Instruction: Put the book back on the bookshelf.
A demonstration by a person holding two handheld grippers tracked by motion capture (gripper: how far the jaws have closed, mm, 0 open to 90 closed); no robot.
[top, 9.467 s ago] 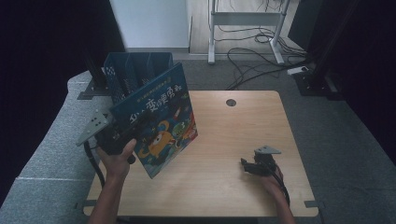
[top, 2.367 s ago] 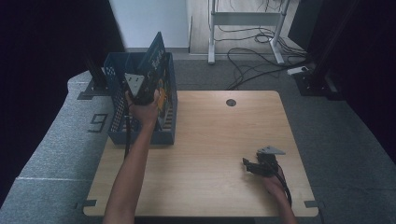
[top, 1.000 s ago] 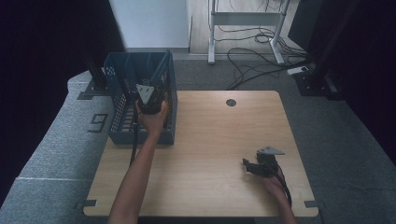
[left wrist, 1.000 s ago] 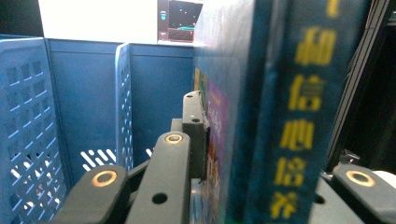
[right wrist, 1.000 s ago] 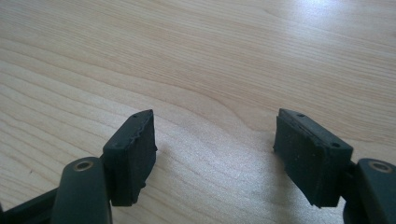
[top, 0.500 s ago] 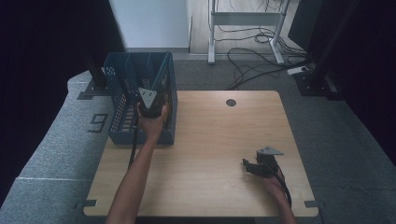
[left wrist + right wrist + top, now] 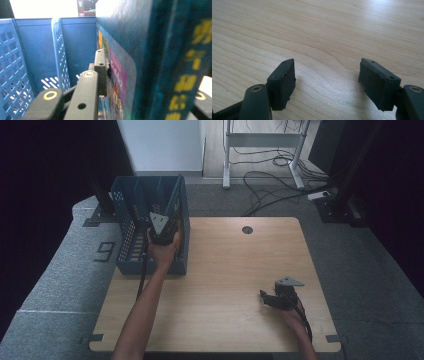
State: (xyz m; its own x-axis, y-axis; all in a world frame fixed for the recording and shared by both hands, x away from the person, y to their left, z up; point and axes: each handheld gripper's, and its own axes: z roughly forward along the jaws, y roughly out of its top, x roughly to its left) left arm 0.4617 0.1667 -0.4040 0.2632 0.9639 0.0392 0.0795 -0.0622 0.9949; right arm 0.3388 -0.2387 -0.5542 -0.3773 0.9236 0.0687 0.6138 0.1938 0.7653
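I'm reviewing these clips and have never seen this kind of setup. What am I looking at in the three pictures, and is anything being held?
There is no robot: a person holds a two-jaw tool in each hand. The high view looks down on a wooden table. The other two come from cameras riding on the tools, looking along their black jaws.

The left gripper is inside a blue slotted crate at the table's left edge. Its own view shows a picture book standing upright between the jaws, beside a crate divider. The jaws have just been opening, so the book looks released or nearly so; whether the pads touch it is unclear.

The right gripper is open with nothing between its jaws, low over bare wood.
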